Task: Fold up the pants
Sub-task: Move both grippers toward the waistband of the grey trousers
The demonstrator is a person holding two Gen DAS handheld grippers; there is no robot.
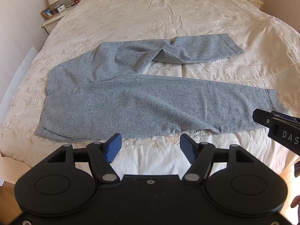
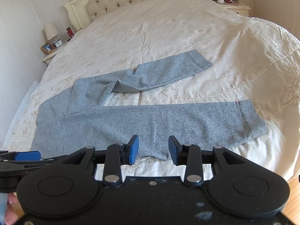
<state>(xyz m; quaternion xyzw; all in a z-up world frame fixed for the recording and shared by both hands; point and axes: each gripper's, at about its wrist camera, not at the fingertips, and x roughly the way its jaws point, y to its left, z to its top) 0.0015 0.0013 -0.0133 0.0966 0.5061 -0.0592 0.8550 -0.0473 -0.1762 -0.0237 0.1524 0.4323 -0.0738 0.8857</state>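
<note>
Left gripper (image 1: 150,146): jaws spread wide with nothing between the blue pads, poised just short of the pants' near edge
Right gripper (image 2: 153,150): jaws parted and empty, hanging over that same edge further toward the cuffs; likely paired with the left to lift one long side together
Pants (image 1: 146,101): grey speckled, laid flat on the bed (image 1: 168,11) with the waistband to the left and cuffs to the right
Near leg (image 2: 168,120): straight and smooth, closest to both grippers
Far leg (image 2: 161,71): beyond the near leg, angled away with a crease at the knee, so no fold is yet made
Likely step: grasp and bring one leg onto the other
</note>
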